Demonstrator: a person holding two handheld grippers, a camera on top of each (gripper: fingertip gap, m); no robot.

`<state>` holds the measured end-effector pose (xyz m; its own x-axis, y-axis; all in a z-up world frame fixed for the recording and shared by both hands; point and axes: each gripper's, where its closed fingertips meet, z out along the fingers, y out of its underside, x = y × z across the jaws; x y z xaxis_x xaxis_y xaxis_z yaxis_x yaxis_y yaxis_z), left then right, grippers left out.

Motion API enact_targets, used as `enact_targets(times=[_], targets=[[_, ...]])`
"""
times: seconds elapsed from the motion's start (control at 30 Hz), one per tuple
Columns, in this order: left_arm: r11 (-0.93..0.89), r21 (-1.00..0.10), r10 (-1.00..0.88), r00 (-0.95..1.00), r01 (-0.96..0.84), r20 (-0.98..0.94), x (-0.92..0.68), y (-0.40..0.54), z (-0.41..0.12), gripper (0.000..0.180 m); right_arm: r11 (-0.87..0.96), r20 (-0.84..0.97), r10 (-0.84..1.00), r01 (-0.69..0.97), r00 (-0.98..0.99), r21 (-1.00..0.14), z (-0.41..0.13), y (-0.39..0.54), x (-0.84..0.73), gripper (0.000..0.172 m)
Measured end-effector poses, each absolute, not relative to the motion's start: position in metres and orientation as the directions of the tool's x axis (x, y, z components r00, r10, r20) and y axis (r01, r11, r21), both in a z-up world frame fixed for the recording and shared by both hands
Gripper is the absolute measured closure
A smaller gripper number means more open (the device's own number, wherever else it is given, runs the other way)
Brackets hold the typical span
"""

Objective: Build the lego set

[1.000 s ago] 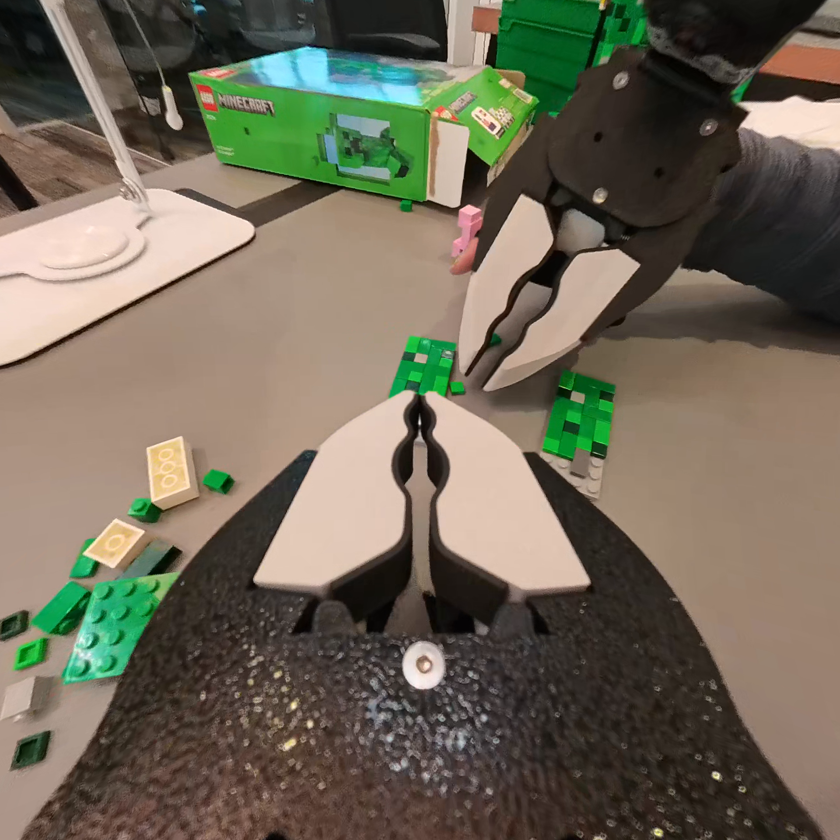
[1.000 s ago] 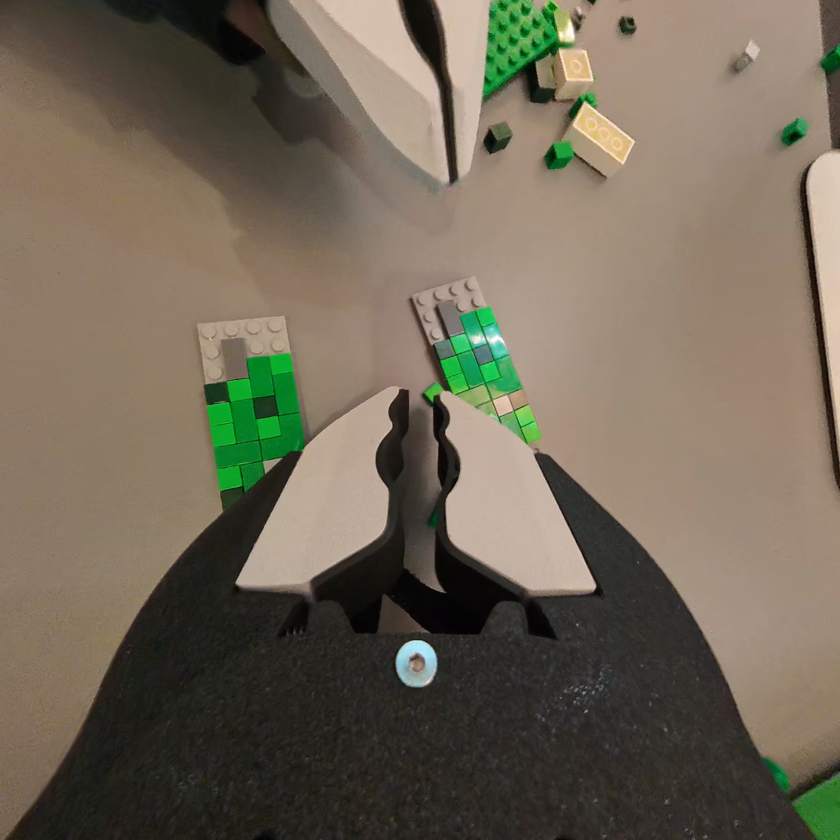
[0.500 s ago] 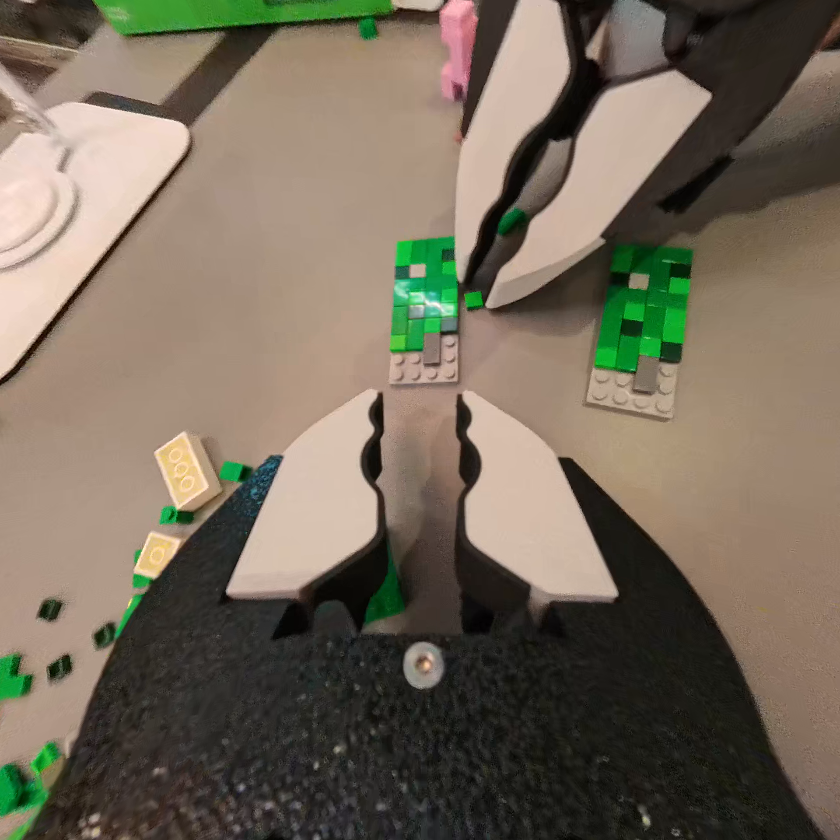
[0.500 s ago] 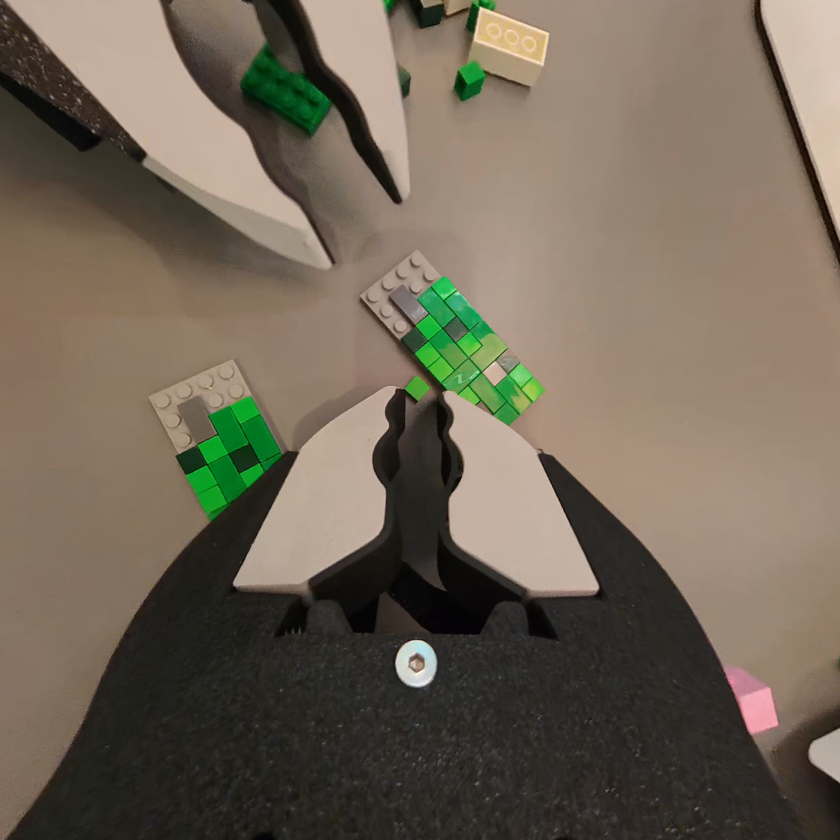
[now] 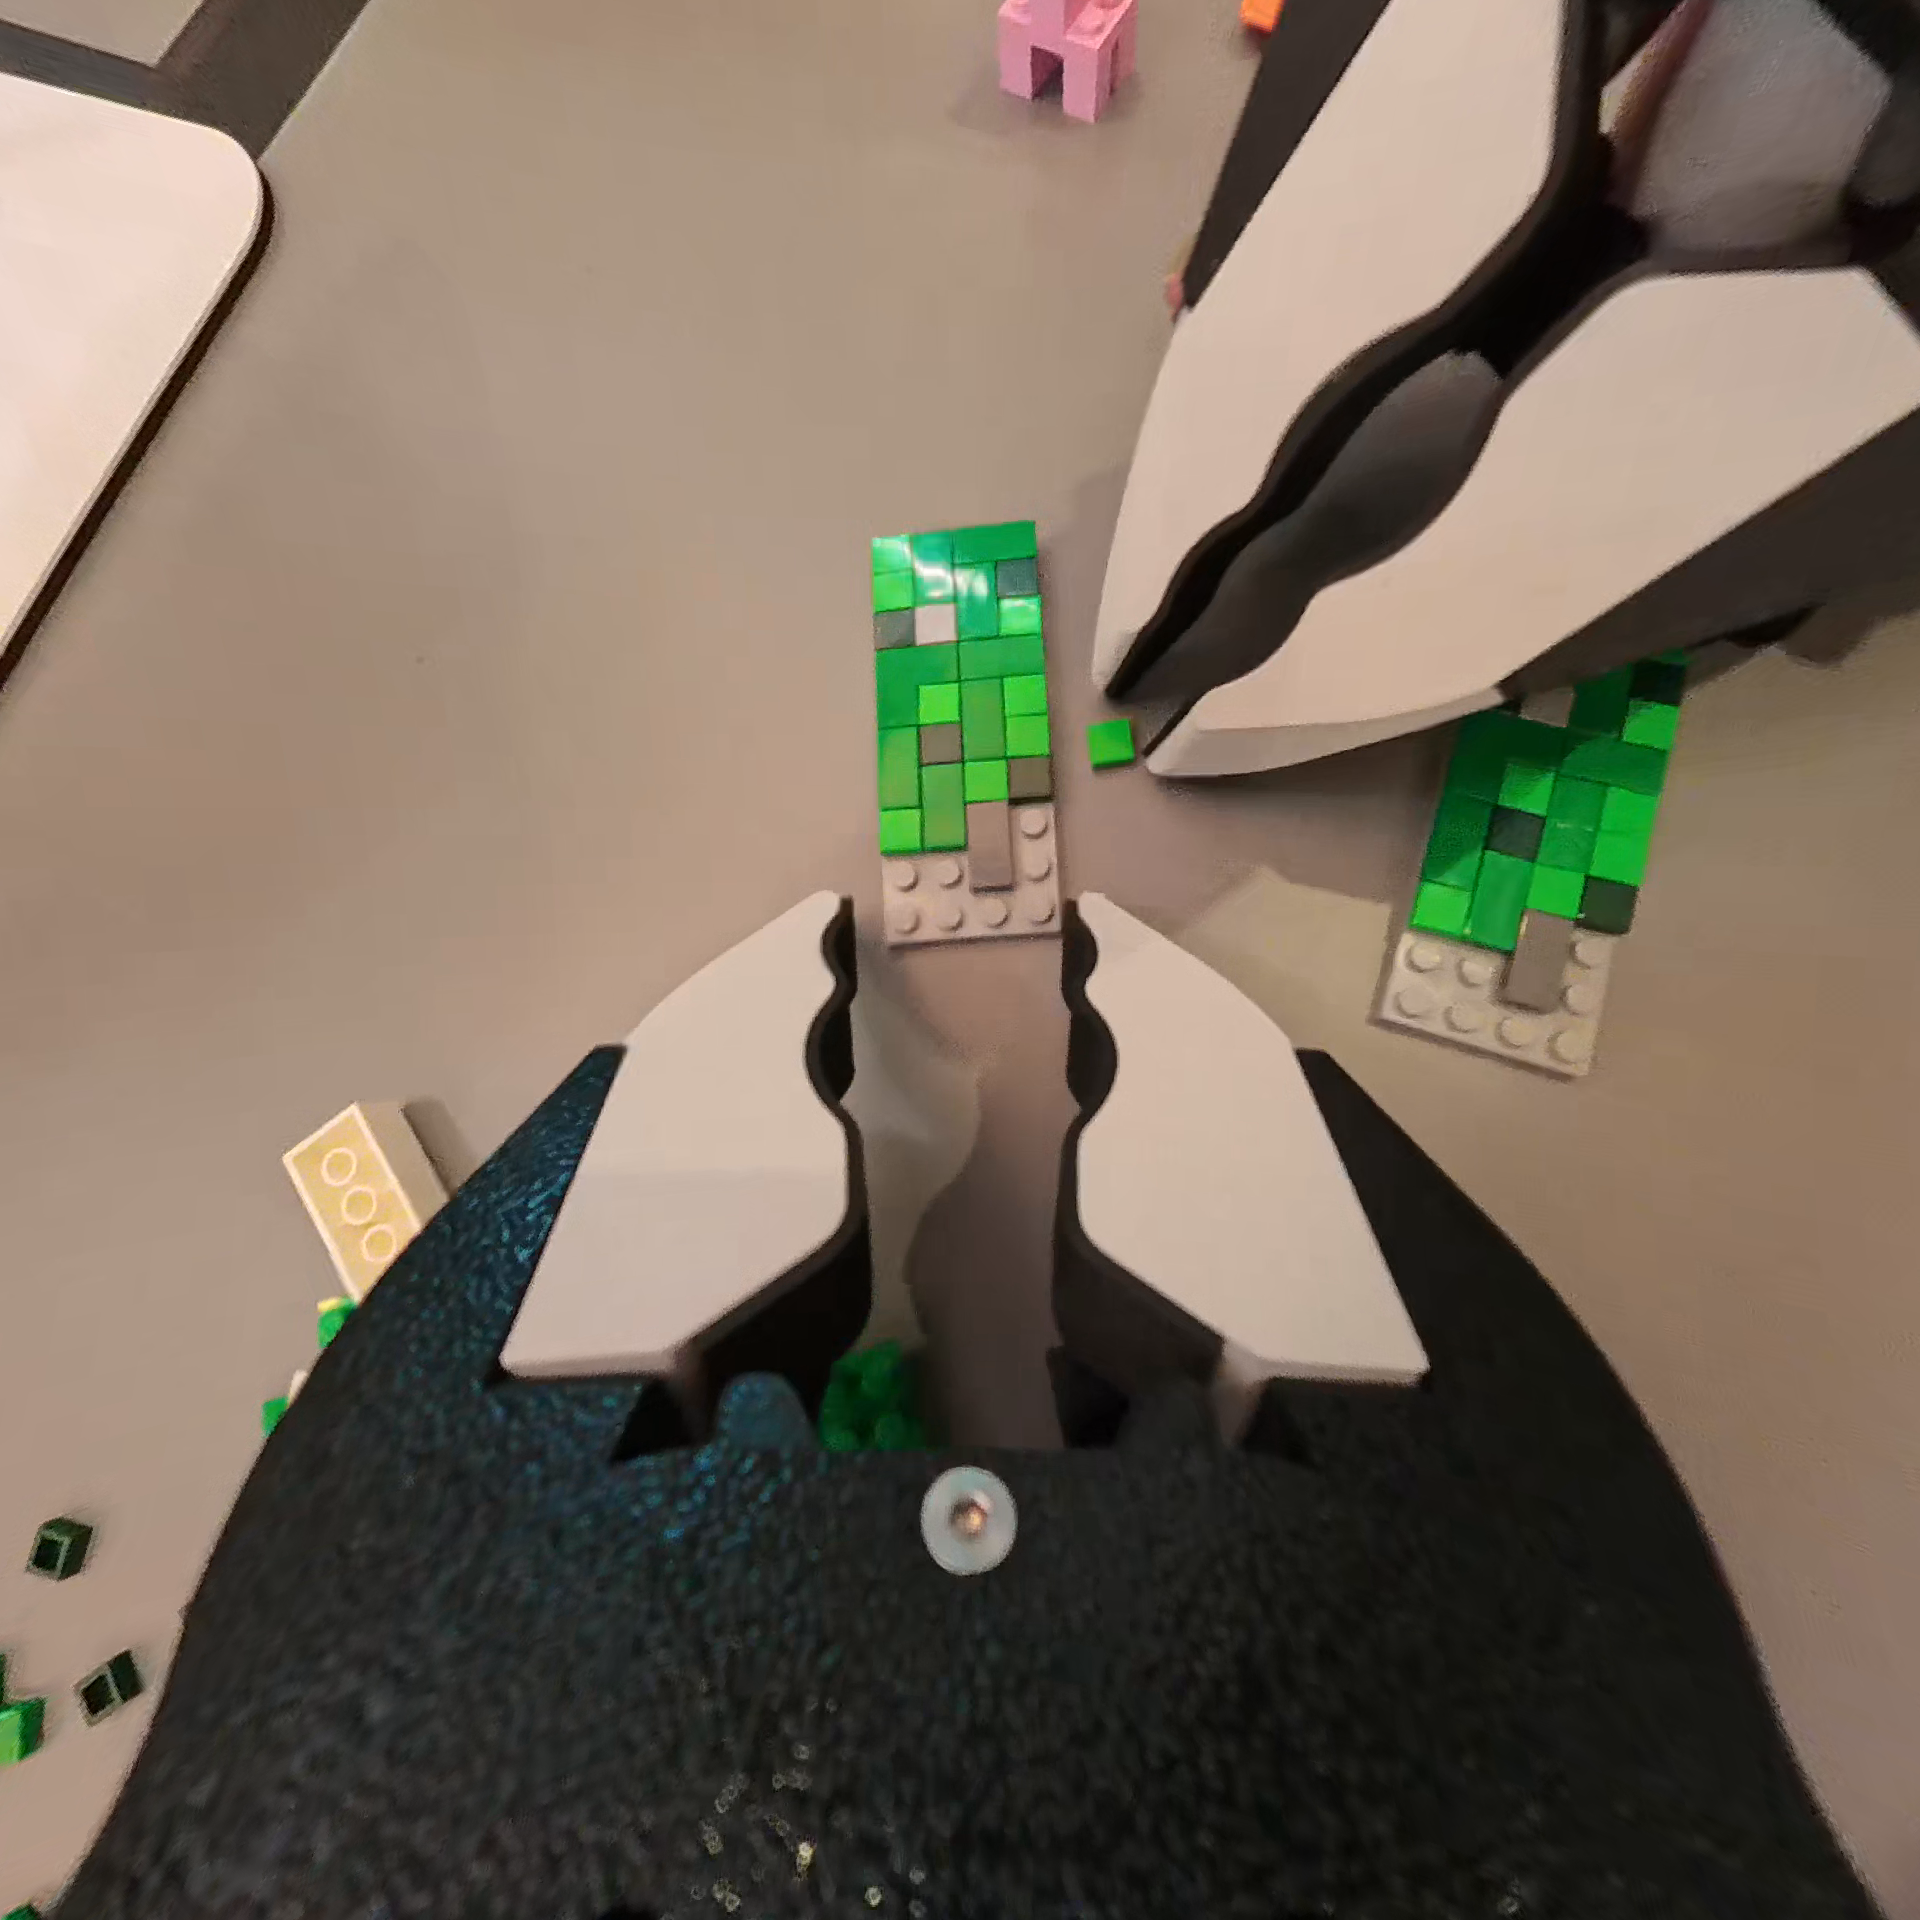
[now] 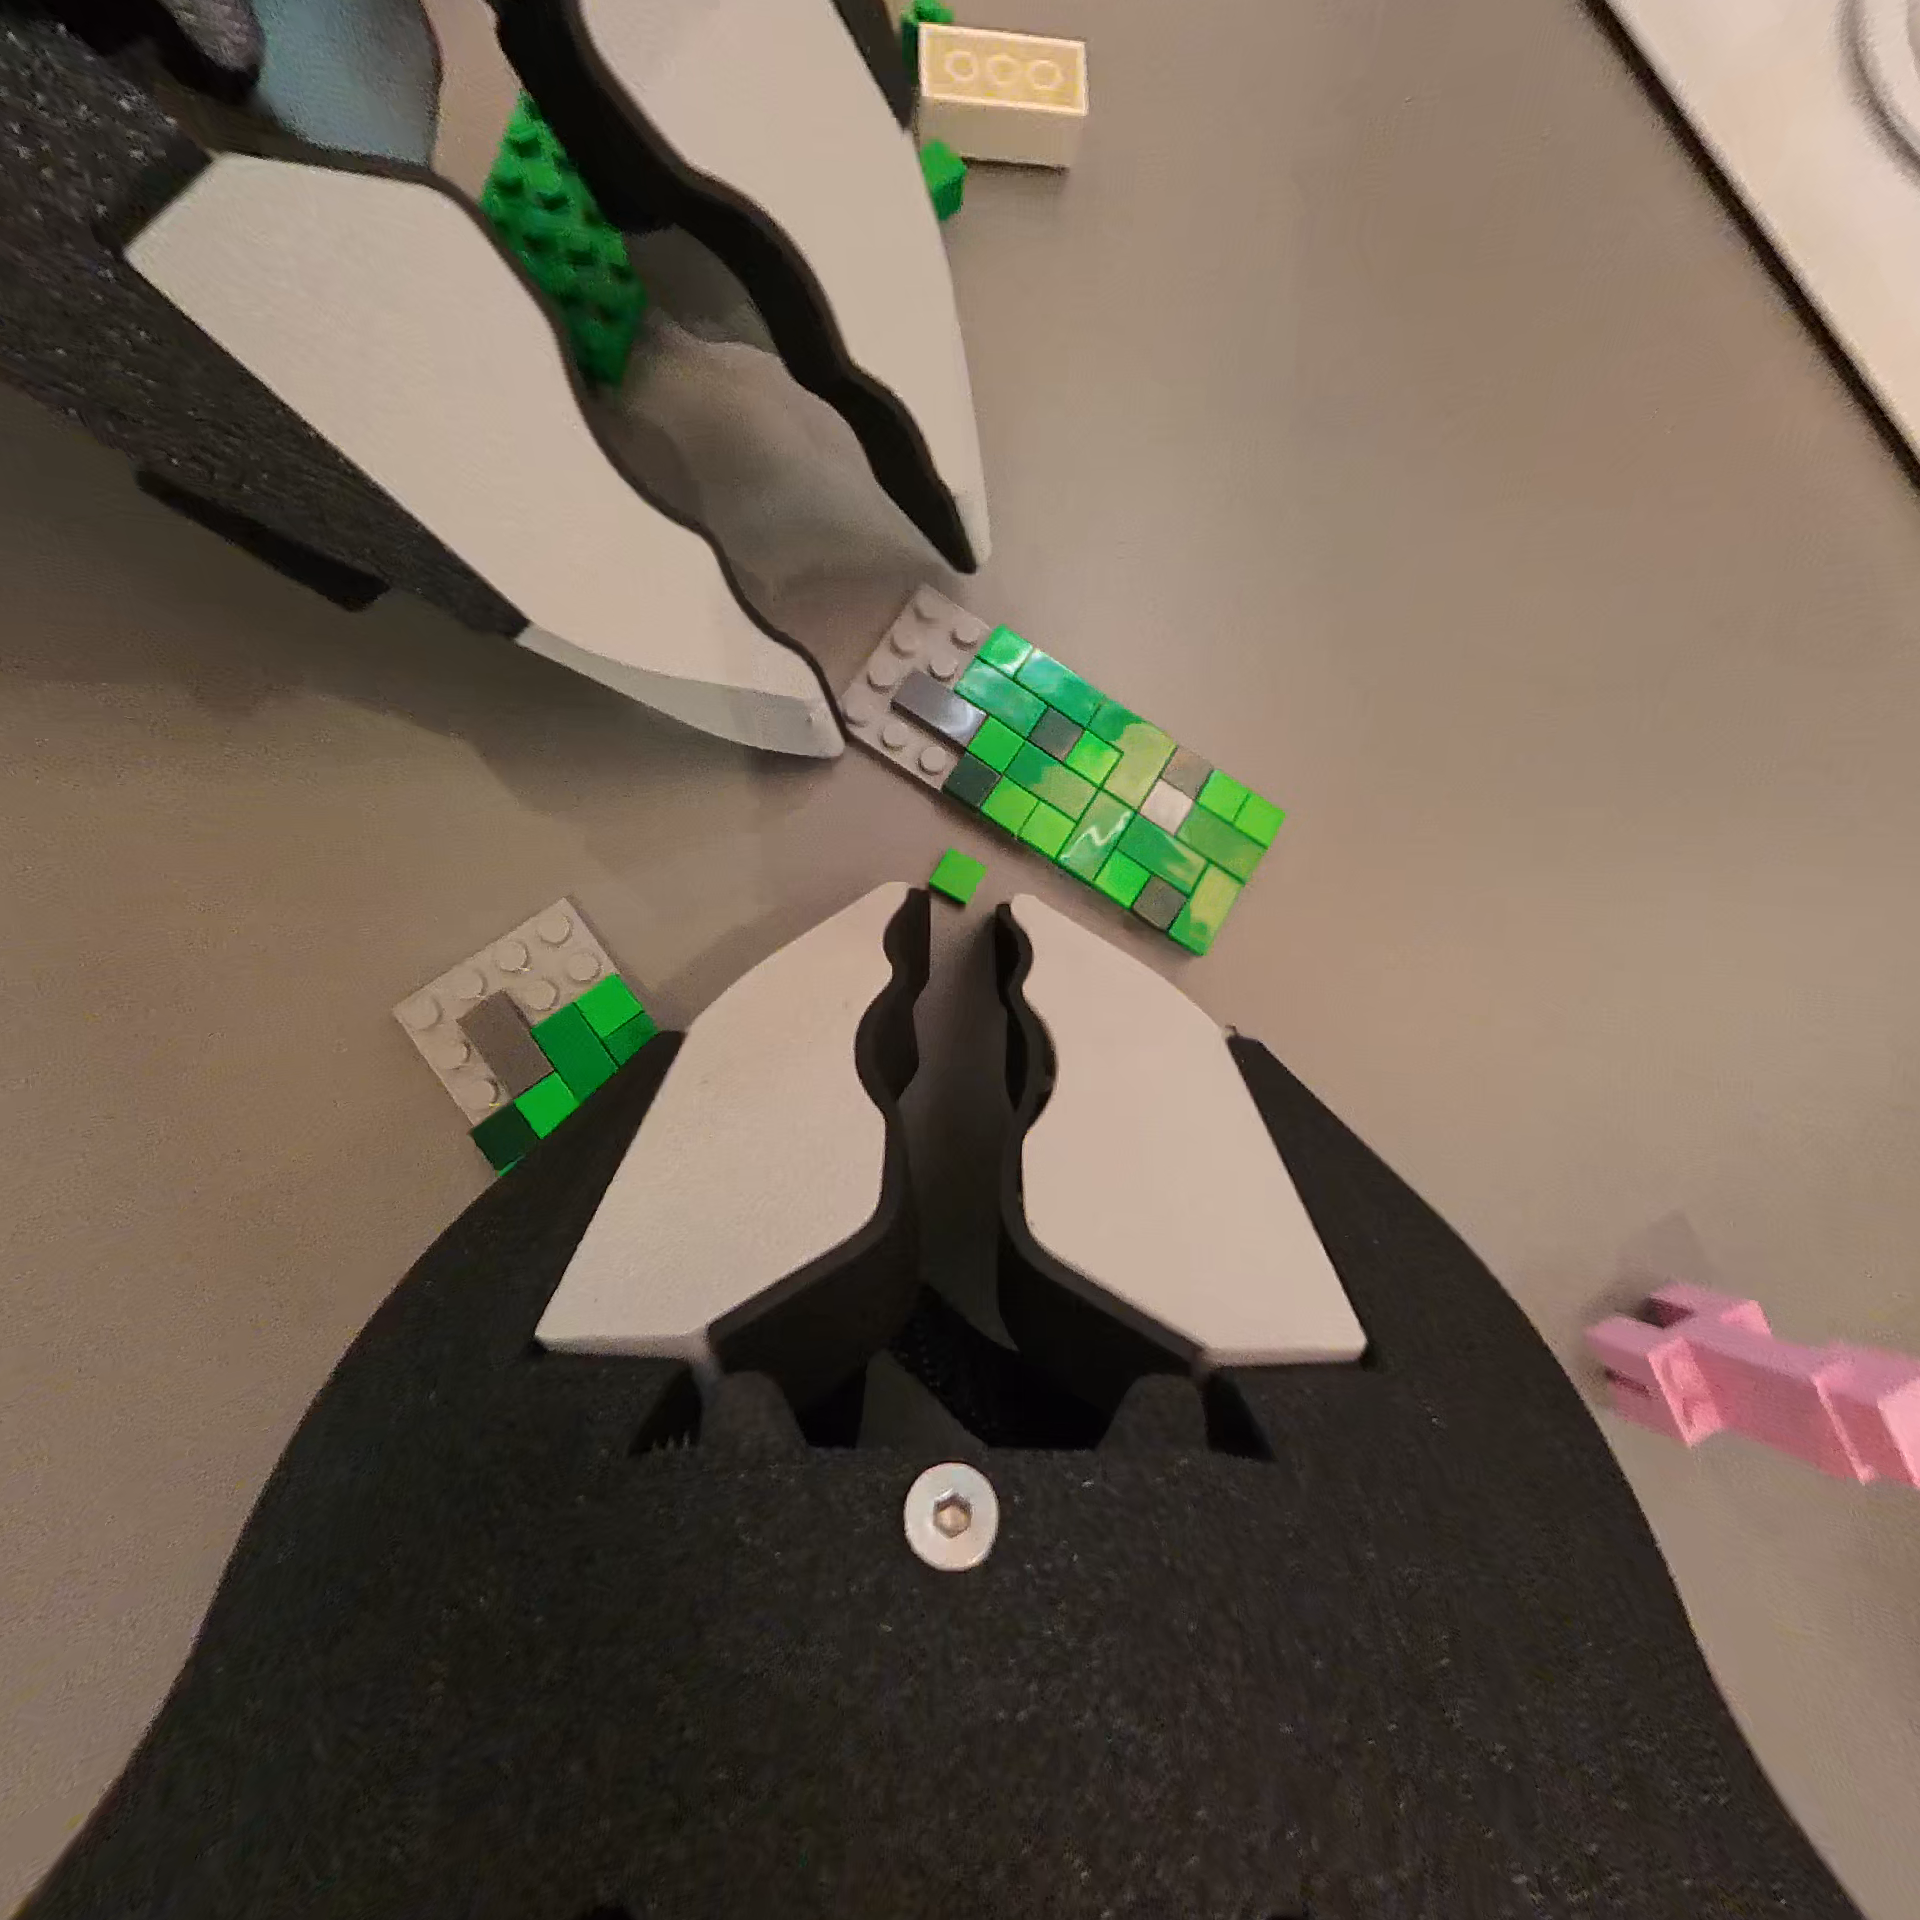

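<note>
A long grey plate covered with green tiles [image 5: 966,727] lies on the grey table. My left gripper [image 5: 961,914] is open, and its fingertips flank the plate's bare grey studded end without gripping it. The right wrist view shows the same: the left gripper's fingertips [image 6: 821,727] stand on either side of that plate [image 6: 1081,779]. My right gripper [image 6: 958,912] has its fingers a narrow gap apart with nothing between them. A small loose green tile [image 6: 958,873] lies on the table just ahead of its tips, also in the left wrist view [image 5: 1110,744].
A second green-tiled grey plate [image 5: 1538,852] lies partly under my right gripper, also [image 6: 530,1049]. A pink brick figure [image 5: 1065,52], a cream brick [image 5: 358,1195], a green studded plate [image 6: 561,249] and small green pieces [image 5: 62,1548] lie around. A white pad [image 5: 104,343] is at the left.
My left gripper went from shut to open and moved forward and down to the plate's grey end. My right gripper stayed by the small green tile with its fingers narrowly apart.
</note>
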<state>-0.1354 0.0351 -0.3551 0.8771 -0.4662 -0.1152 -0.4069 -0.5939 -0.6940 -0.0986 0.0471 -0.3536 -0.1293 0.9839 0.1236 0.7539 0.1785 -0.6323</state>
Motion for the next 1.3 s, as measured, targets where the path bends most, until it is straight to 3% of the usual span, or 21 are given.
enact_targets(times=[0.07,0.6,0.87,1.03,1.13,1.3], targets=[[-0.601,-0.689,-0.466,0.878,-0.406,-0.111,-0.132,0.035,-0.355,0.150,0.181,0.152,0.982,0.749,-0.108,-0.638,-0.353,0.048,-0.095,0.161],[-0.638,-0.658,-0.493,0.869,-0.401,-0.052,-0.128,0.006,-0.356,0.148,0.186,0.143,0.982,0.729,-0.121,-0.659,-0.353,0.044,-0.094,0.161],[-0.648,-0.675,-0.449,0.893,-0.353,-0.035,-0.131,0.000,-0.356,0.139,0.196,0.160,0.980,0.729,-0.120,-0.656,-0.352,0.045,-0.095,0.164],[-0.667,-0.692,-0.426,0.903,-0.276,0.050,-0.124,-0.001,-0.354,0.131,0.232,0.152,0.972,0.643,-0.178,-0.730,-0.335,0.027,-0.109,0.165],[-0.672,-0.699,-0.445,0.888,-0.244,0.118,-0.111,-0.004,-0.352,0.130,0.274,0.182,0.962,0.659,-0.206,-0.700,-0.340,0.021,-0.115,0.165],[-0.675,-0.688,-0.432,0.899,-0.266,0.075,-0.120,-0.009,-0.353,0.130,0.308,0.213,0.952,0.683,-0.222,-0.662,-0.348,0.018,-0.116,0.164]])
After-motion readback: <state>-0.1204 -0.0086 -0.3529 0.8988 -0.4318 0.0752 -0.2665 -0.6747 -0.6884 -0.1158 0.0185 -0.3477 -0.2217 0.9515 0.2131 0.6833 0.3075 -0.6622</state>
